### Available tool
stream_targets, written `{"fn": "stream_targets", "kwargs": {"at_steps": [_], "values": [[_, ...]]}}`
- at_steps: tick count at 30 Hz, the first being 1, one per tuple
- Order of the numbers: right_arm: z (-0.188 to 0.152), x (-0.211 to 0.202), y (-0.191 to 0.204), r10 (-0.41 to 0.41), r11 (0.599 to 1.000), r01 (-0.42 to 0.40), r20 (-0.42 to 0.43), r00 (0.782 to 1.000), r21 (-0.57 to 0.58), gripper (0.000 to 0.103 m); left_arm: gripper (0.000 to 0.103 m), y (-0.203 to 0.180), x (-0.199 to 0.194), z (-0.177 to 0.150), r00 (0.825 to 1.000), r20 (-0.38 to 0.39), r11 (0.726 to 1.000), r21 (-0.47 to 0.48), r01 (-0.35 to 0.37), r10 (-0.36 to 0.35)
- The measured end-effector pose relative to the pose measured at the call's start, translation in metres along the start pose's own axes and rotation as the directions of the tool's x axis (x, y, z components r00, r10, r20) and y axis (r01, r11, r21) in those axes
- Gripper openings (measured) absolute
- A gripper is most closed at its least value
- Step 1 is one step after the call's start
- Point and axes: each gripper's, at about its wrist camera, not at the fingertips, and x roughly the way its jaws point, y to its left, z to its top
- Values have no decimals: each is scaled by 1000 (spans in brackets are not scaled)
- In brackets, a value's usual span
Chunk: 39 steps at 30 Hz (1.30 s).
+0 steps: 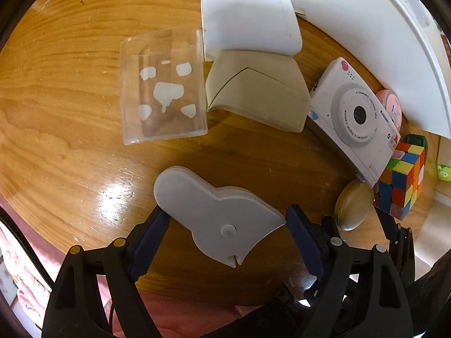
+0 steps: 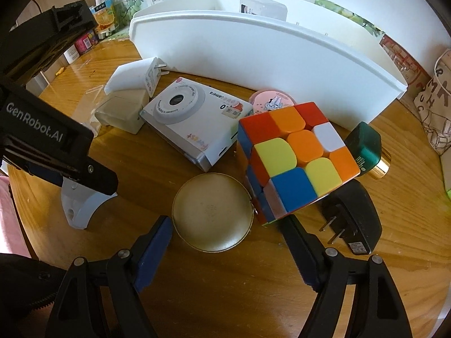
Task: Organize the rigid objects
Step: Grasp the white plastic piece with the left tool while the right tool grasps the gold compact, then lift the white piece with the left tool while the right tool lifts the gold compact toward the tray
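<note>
A flat grey plastic piece with a rounded end lies on the wooden table. My left gripper is open, one finger on each side of it, close to its edges. In the right wrist view this piece shows under the left gripper's black body. My right gripper is open around a round gold case. A multicoloured puzzle cube stands just beyond its right finger. A white toy camera lies behind the case.
A tall white bin stands at the back. Near it are a white charger, a beige box, a clear plastic case and a pink round tin. A black plug and a green bottle lie at the right.
</note>
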Motion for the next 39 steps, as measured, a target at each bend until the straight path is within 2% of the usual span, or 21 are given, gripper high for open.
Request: {"fn": "stream_targets", "kwargs": {"at_steps": [5, 11, 15, 21, 32, 39], "values": [[0, -2, -2, -1, 1000, 1, -2, 1000, 6, 75, 85, 2, 10, -1, 1000, 1, 1000, -14, 2, -2], [-2, -5, -2, 0, 1000, 0, -3, 1000, 7, 65, 76, 3, 7, -6, 1000, 12, 1000, -18, 17, -17], [-5, -9, 1, 10, 1000, -10, 3, 1000, 4, 53, 71, 4, 4, -11, 999, 19, 999, -20, 30, -30], [-7, -11, 5, 19, 1000, -19, 4, 1000, 6, 53, 70, 4, -6, -26, 999, 24, 999, -28, 36, -35], [-17, -17, 14, 52, 997, -52, -3, 999, -55, 53, 70, 30, 3, -55, 998, 29, 993, -100, 66, -63], [-25, -32, 18, 91, 990, -88, 22, 996, -111, 53, 70, 42, -1, -82, 995, 74, 987, -139, 81, -72]]}}
